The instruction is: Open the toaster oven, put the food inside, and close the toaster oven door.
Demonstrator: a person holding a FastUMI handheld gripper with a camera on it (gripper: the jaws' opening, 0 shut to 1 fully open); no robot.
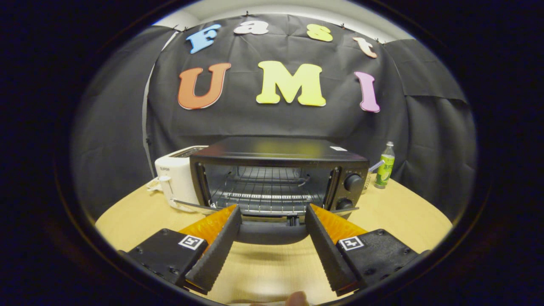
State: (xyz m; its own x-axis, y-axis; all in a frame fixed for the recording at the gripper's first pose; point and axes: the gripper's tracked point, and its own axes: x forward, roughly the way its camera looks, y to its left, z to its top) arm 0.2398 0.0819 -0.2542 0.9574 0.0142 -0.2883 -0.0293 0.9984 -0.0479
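The black toaster oven (276,148) stands on the wooden table (403,216), straight ahead of my fingers. Its door (193,205) is swung down flat toward me, so the wire rack (265,187) inside is in plain sight with nothing on it. The door's dark handle (272,233) lies crosswise between my two fingers, close to their tips. My gripper (272,208) is open, with the fingers spread about as wide as the handle is long, one at each end of it. Whether they touch the handle's ends I cannot tell.
A white slot toaster (176,176) stands against the oven's left side. A green bottle (385,165) is on the table to the oven's right, near the black cloth wall. Two knobs (352,182) sit on the oven's right front. A person's fingertip (297,299) shows below my fingers.
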